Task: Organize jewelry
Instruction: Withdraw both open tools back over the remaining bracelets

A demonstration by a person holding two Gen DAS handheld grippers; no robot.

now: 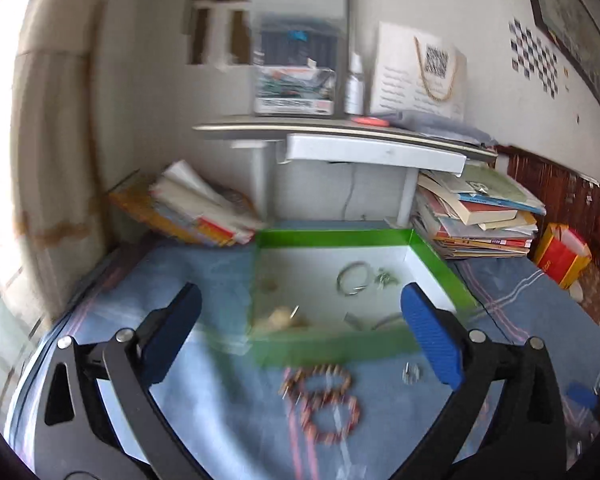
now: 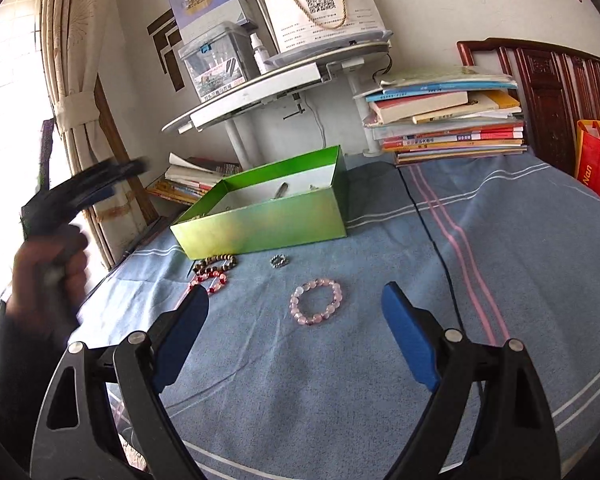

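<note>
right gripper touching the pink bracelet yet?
Apart. The right wrist view shows the right gripper open, with the pink bracelet lying on the blue cloth between and ahead of its fingertips, clear cloth on both sides.

The left-wrist view is smeared by motion: the green box [image 1: 332, 346] has its near wall blurred, and the pale lumps inside that wall cannot be identified. Just in front of the box, the two beaded bracelets [image 1: 324, 402] run together (colours unclear). From the right wrist, the box's near wall [image 2: 260, 220] hides most of its contents. Left of the box, the left gripper [image 2: 96, 184] is a dark blur, its jaws unreadable.
</note>
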